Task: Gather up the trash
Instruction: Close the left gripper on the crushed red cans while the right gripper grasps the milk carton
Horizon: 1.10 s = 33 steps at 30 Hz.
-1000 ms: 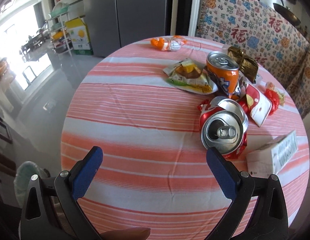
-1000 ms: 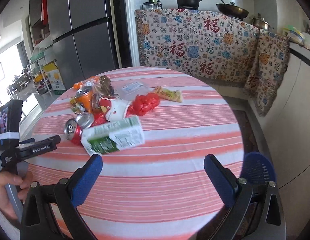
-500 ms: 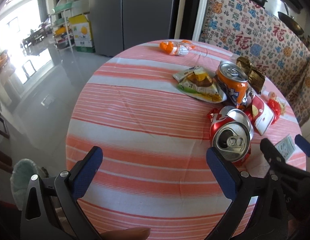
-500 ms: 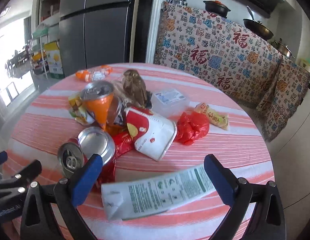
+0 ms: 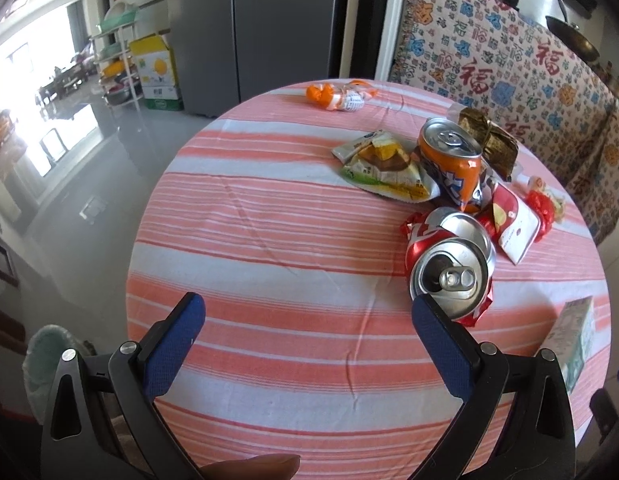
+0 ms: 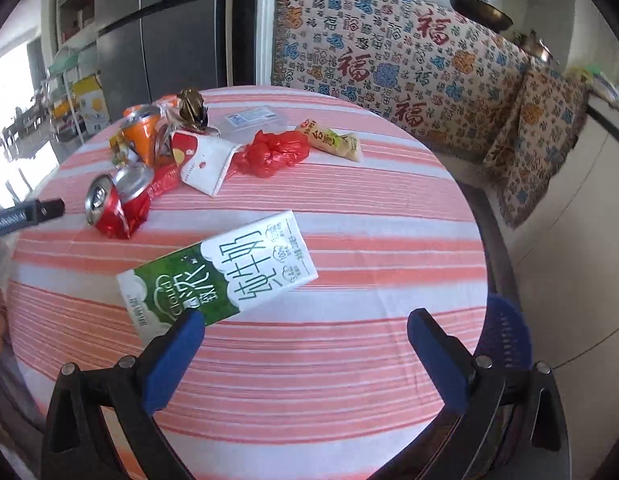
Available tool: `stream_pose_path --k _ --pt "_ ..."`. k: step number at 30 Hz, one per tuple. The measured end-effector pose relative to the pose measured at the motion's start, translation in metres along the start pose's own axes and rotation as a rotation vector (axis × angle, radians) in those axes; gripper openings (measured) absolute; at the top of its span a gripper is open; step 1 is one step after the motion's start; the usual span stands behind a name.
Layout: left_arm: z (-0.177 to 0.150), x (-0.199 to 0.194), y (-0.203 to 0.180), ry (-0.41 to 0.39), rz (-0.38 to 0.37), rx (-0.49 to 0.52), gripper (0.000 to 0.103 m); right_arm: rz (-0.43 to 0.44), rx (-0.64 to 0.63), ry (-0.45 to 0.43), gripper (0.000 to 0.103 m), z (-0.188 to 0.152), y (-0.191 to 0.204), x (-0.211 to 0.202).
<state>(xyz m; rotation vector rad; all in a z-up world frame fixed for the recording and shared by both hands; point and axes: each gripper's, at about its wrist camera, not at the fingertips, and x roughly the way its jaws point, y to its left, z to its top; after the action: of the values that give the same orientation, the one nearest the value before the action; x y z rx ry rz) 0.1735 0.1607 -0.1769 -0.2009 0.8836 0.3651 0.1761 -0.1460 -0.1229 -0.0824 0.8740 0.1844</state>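
The right gripper has its blue fingers spread wide and holding nothing. Just ahead of the left finger, nearly touching its tip, lies the milk carton, flat on the striped bench and slanting away toward the right finger's side. It looks like an empty paperboard box: light, smooth-faced, stiff along its edges but likely to cave if squeezed across the broad face. The narrow sides, near the middle of its length, seem the better place to take hold.

The left gripper is likewise spread wide and empty. Its right finger sits just short of the crushed red can, whose top faces the camera. Thin dented aluminium should be light and rigid enough to pinch across the body, though slick and prone to roll.

Beyond the red can stand an orange can and a flat snack wrapper to the left of it; both wrappers and the red plastic bag farther out will be limp and crinkly, best gathered at a bunched fold. An orange packet lies far ahead near the bench's far edge. No bin is clearly visible.
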Motion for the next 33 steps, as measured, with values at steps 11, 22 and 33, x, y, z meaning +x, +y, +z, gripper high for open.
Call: stream_pose_path --k 11,22,33 --pt "-0.005 0.008 0.009 0.029 0.011 -0.018 0.103 0.025 -0.033 -0.047 0.103 -0.005 0.079 0.03" --pt "-0.012 0.0 -0.045 0.011 -0.139 0.26 0.103 -0.136 0.142 0.014 0.103 -0.02 -0.055 0.024" --pt "0.005 0.043 -0.085 0.118 -0.222 0.463 0.103 0.027 0.074 -0.014 0.103 -0.026 -0.027 0.013"
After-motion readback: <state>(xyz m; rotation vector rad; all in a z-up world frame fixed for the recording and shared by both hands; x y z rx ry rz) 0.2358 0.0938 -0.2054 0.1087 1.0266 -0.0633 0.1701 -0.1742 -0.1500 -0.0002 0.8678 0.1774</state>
